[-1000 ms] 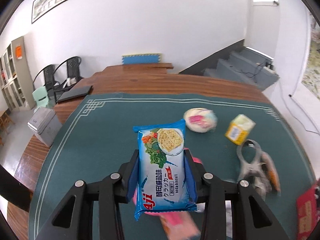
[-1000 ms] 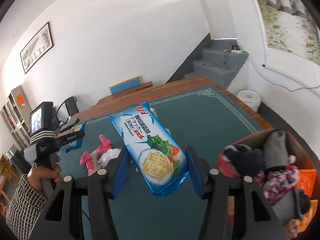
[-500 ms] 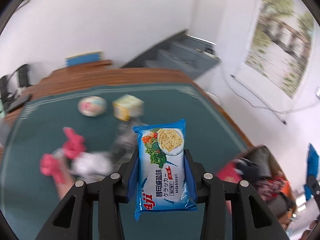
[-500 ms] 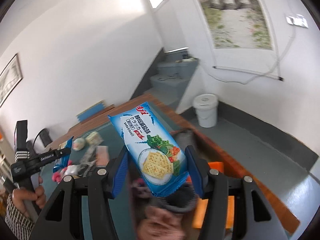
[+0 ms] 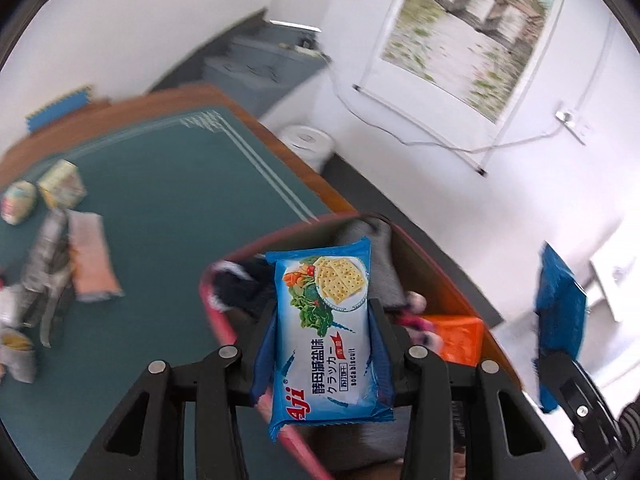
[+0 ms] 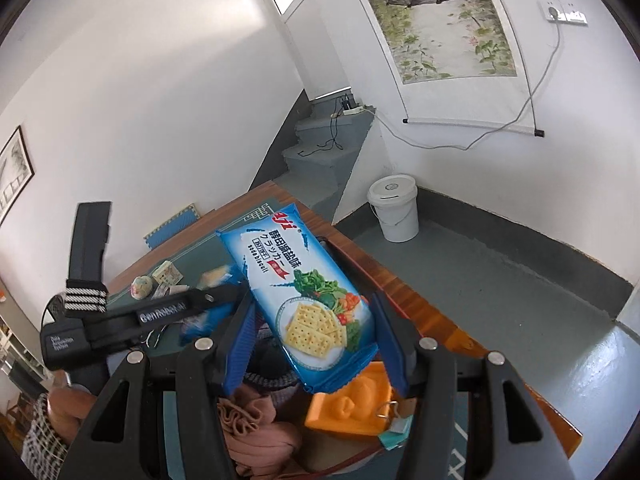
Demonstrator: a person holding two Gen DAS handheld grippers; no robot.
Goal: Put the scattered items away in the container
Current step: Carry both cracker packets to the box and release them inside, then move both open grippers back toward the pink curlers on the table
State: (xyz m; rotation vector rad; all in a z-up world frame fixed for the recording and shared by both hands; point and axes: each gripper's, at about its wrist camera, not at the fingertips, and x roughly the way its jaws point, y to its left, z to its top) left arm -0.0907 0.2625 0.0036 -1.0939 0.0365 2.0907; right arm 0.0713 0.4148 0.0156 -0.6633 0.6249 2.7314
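Left wrist view: a second ago the left tongs [image 5: 322,344] held their cracker packet [image 5: 326,332] over the open green tabletop [image 5: 168,184] with a round wrapped bun and a yellow carton straight ahead. Now the same packet hangs above the container [image 5: 224,320], whose pink rim curves under the fingers. The tongs remain clenched on the packet's long sides. The bun [image 5: 18,202], the yellow carton [image 5: 62,189] and a pale pink pouch [image 5: 90,258] now lie far off to the left on the cloth, blurred. Inside the container, dark and grey fabric and an orange piece [image 5: 460,338] show behind the packet, which hides much of the interior. The packet is blue, upright, crackers and vegetables printed at its top, red "Aji" lettering at its base. At the right edge, a second blue packet [image 5: 560,304] rises above the other tool.

Right wrist view: a second ago the right tongs [image 6: 312,334] held the other packet [image 6: 304,300] over the tabletop with the container off to the right; now the container's contents lie directly below. These are pink knitted cloth [image 6: 256,428] and an orange moulded piece [image 6: 352,404] with a binder clip [image 6: 394,420] beside it. The blue pads [image 6: 240,344] flank the packet, which is tilted, its logo end pointing away; whether they press it I cannot tell. The left tool's black handle [image 6: 120,320] crosses just to the left, above a hand [image 6: 76,400]. A white bucket [image 6: 394,208] stands on the floor beyond the tabletop edge.
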